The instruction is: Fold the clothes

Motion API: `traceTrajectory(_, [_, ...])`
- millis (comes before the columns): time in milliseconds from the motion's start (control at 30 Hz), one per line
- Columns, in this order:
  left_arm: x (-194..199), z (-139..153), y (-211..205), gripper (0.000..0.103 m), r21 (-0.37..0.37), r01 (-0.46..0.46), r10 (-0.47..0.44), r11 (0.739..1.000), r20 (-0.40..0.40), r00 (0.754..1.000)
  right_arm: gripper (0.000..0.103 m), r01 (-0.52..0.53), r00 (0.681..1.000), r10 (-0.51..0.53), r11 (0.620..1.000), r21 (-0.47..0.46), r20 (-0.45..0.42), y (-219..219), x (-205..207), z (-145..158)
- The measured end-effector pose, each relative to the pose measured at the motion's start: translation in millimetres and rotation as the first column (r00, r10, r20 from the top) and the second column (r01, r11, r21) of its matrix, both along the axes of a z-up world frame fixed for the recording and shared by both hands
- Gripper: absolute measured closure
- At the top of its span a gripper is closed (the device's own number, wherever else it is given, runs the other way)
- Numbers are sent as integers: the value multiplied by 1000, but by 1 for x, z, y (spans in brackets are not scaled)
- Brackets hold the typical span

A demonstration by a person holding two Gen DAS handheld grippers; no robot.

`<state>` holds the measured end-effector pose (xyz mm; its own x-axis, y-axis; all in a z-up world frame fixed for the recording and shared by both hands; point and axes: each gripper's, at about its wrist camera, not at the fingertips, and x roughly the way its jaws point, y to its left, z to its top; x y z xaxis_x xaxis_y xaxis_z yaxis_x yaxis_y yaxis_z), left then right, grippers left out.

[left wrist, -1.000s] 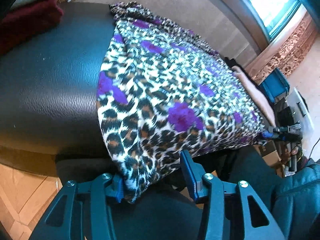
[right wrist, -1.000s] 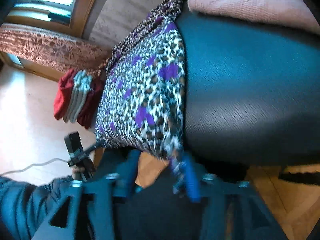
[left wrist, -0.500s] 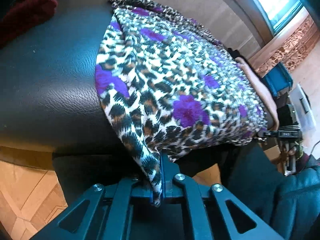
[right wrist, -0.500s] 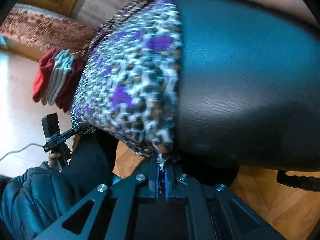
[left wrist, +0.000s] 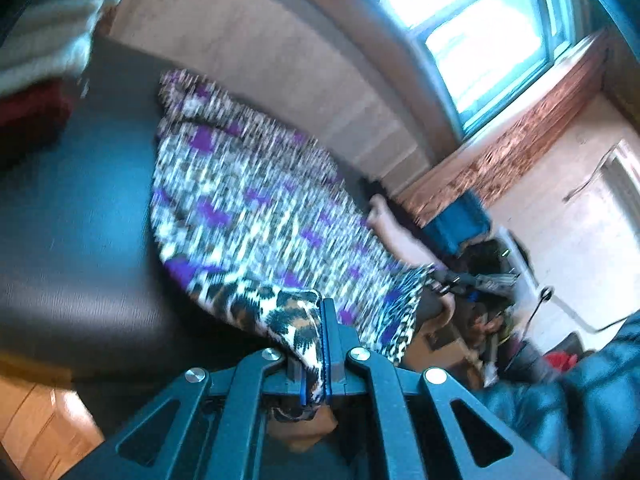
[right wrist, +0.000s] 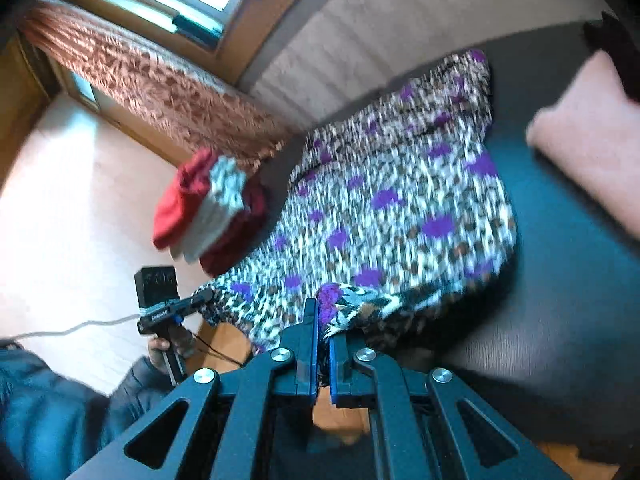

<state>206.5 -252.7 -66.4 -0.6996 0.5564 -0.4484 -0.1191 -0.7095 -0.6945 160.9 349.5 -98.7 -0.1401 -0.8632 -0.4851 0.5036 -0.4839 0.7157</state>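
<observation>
Broad black leather-look seat (left wrist: 72, 240) fills most of both views, w/ a pale ribbed wall (left wrist: 280, 60) and a bright window (left wrist: 480, 32) behind it. Spread flat across the seat's middle is the leopard-print garment w/ purple blotches (left wrist: 248, 200), blurred in both cams; its far end reaches the seat's back edge, its near hem is lifted off the seat at both corners.

At the seat's left end sits a stack of folded red and grey-white knits (right wrist: 208, 208), just beside the garment; at the right end a pale pink folded cloth (right wrist: 592, 152), near but apart from it.

Dark teal jacket sleeve (right wrist: 48, 412) shows low in both cams, person's hand (right wrist: 168, 348) on a grip handle.

Left gripper (left wrist: 320, 344): jaws clenched tight on the garment's near-left corner, fabric bunched between the blue pads and hanging out below them. Right gripper (right wrist: 322, 340): jaws nearly closed, pinching the near-right corner, a purple-patched fold sticking up just past the fingertips
</observation>
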Motion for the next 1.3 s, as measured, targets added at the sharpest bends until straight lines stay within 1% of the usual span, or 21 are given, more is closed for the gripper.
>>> traceTrajectory(133, [-34, 23, -8, 100, -18, -36, 35, 999, -62, 997, 99, 42, 999, -43, 998, -57, -25, -8, -35, 13])
traceTrajectory(267, [-74, 44, -30, 100, -13, -116, 113, 993, -120, 986, 99, 73, 995, -78, 995, -72, -69, -25, -81, 31])
traceTrajectory(400, [-114, 51, -53, 100, -10, -170, 167, 985, -129, 977, 99, 92, 990, -100, 992, -82, -97, -44, -135, 42])
traceTrajectory(500, [-153, 50, -70, 100, -14, -214, 211, 977, -118, 970, 99, 113, 987, -119, 992, -59, -110, -57, -174, 44])
traceTrajectory(533, [-166, 47, -75, 100, -16, -231, 228, 973, -109, 968, 99, 123, 986, -128, 991, -50, -108, -61, -188, 43])
traceTrajectory(600, [-198, 37, -89, 100, 3, -274, 273, 962, -75, 959, 99, 160, 982, -161, 987, -19, -96, -69, -219, 36])
traceTrajectory(633, [-212, 31, -95, 100, -1, -294, 293, 956, -55, 954, 99, 182, 979, -182, 983, 0, -88, -73, -236, 31])
traceTrajectory(733, [-251, 12, -113, 100, -19, -353, 354, 935, 4, 935, 99, 232, 971, -229, 972, 37, -70, -79, -271, 18])
traceTrajectory(767, [-261, 5, -117, 100, -42, -372, 373, 927, 30, 927, 99, 254, 966, -251, 966, 47, -61, -80, -284, 12])
traceTrajectory(833, [-279, -15, -123, 100, -63, -368, 373, 928, 109, 921, 99, 274, 962, -273, 960, 59, -24, -80, -300, -3])
traceTrajectory(900, [-293, -44, -125, 100, -110, -360, 376, 926, 214, 902, 98, 270, 961, -275, 955, 120, 29, -85, -314, -27])
traceTrajectory(933, [-296, -55, -124, 100, -131, -349, 372, 928, 242, 896, 98, 263, 961, -273, 953, 152, 50, -88, -318, -37])
traceTrajectory(1067, [-278, -62, -116, 100, -126, -329, 350, 936, 224, 909, 100, 228, 969, -241, 957, 181, 52, -83, -294, -39])
traceTrajectory(1167, [-253, -62, -108, 100, -132, -309, 332, 942, 237, 913, 101, 202, 975, -216, 959, 201, 53, -80, -275, -39])
traceTrajectory(1300, [-214, -61, -100, 100, -101, -301, 317, 948, 267, 910, 101, 167, 981, -184, 959, 228, 55, -75, -251, -40])
